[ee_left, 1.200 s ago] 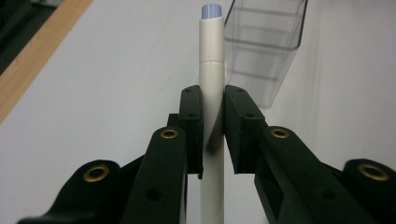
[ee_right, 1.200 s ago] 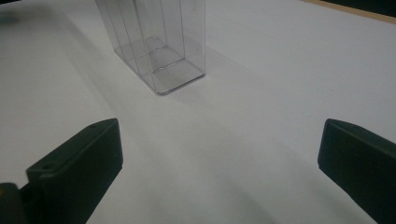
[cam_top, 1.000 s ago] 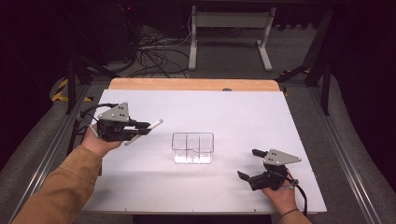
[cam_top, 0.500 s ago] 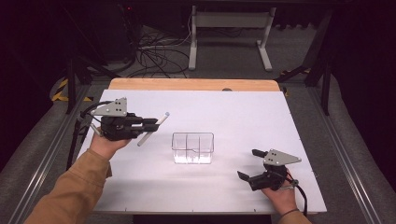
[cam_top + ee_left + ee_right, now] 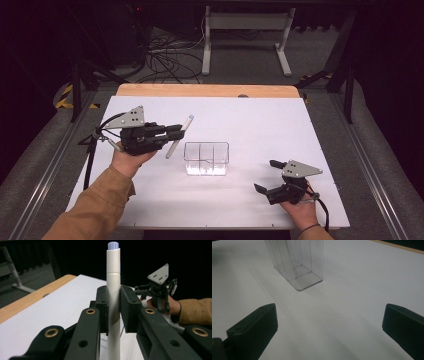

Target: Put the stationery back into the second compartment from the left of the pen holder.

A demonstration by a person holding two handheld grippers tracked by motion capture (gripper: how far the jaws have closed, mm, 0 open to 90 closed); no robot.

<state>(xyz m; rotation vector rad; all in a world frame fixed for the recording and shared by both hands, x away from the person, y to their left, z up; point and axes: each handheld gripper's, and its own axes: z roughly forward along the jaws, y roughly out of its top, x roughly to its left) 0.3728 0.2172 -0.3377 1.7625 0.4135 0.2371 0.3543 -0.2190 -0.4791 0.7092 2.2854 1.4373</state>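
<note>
A person at a white table holds a gripper in each hand. The left gripper is clenched on a white pen, raised above the tabletop just left of a clear box. In the left gripper view the pen stands upright between the two black pads, pinched at about mid-length; its pale bluish tip rises well above them, while its lower end runs out of the bottom of the picture. From above, the pen tilts, tip pointing up and away from the person, and part of its barrel is hidden behind the jaws.

The right gripper rests low near the table's front right corner, well apart from the box, its jaws spread wide with nothing between them. In the right gripper view the jaws are cut off at the bottom edges, and the box stands ahead, its top out of frame. Thin dividers split the box into compartments; how many is hard to make out. An orange sleeve covers the left forearm. The far floor lies in darkness.
</note>
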